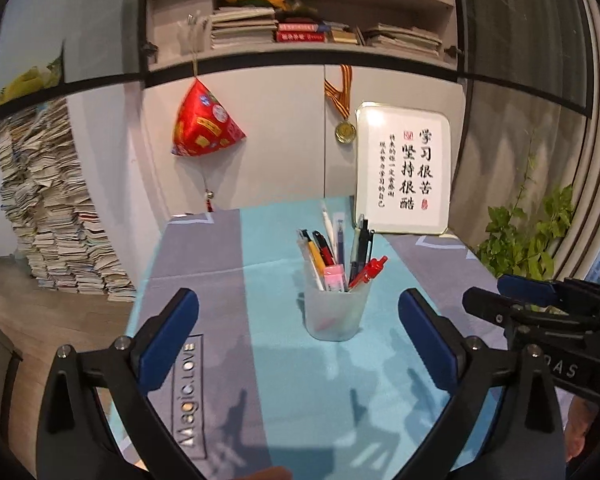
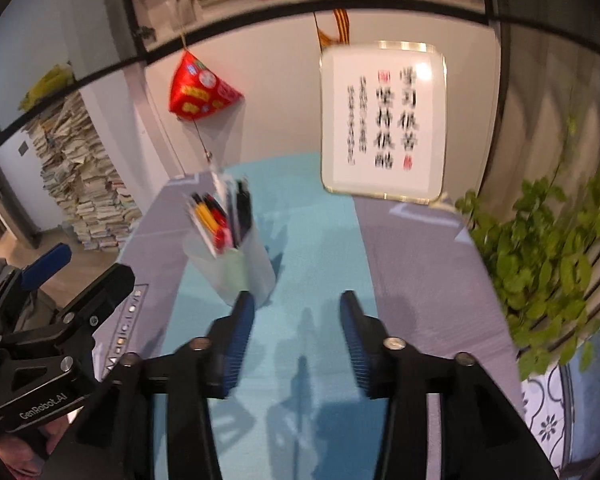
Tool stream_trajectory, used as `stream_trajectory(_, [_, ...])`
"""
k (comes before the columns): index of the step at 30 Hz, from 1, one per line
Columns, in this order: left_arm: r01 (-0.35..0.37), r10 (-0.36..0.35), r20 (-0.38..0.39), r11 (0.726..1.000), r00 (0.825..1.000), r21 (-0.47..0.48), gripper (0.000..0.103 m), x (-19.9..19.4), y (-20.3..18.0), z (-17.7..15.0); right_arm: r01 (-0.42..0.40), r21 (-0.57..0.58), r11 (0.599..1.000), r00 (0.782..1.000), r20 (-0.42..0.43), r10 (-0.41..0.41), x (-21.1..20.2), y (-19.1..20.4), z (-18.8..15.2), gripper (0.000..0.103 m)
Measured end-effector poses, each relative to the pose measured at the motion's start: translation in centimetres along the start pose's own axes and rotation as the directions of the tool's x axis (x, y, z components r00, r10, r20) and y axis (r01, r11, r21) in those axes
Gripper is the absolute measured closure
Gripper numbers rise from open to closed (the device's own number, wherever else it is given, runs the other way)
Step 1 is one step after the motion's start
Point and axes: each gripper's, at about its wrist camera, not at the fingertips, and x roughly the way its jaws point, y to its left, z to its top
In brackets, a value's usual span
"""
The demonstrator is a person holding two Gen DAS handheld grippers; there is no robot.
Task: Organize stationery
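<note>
The table (image 1: 204, 248), under a cloth of grey and turquoise bands, fills the lower middle of both views; its near edge is cut off by the frame bottom. At upper right a framed calligraphy board (image 1: 404, 168) leans on the cabinet, sharp in the left wrist view but smeared by blur in the right wrist view. A tall stack of books (image 1: 48, 208) stands at the left edge, its base partly hidden by the table corner. A leafy plant (image 2: 548, 264) crowds the right edge, its pot mostly out of view.

The left gripper (image 1: 298, 320) hangs at bottom centre, blue pads wide apart with nothing between them. The right gripper (image 2: 296, 340) likewise stands parted and empty; its left finger (image 2: 238, 344) covers the cup's lower edge.

The frosted pen cup (image 1: 336, 312) stands upright on the turquoise band, centre of frame. Pens (image 1: 360, 248) and a pink eraser (image 1: 335, 278) stick out; their lower ends blur behind the cloudy wall.
</note>
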Motion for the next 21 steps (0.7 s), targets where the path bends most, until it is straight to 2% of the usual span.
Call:
stream_trajectory(8, [-0.022,0.022,0.053,1.0,0.998,-0.008,0.002,-4.8,-0.1,-0.4,0.006,-0.028,1.0,0.998,0.058,-0.005,-4.9,2.0,-1.7,0.044])
stream_trajectory(12, [-0.01,0.011,0.078,1.0,0.997,-0.021,0.002,-7.1,-0.3,-1.0,0.011,-0.027,1.0,0.995,0.099,-0.009,-7.3,2.5,-2.4,0.037])
stream_trajectory(21, [0.001,0.004,0.119,0.999,0.993,-0.048,0.002,-11.2,-0.3,-1.6,0.03,-0.04,0.999,0.986,0.167,-0.023,-12.3,3.4,-3.7,0.036])
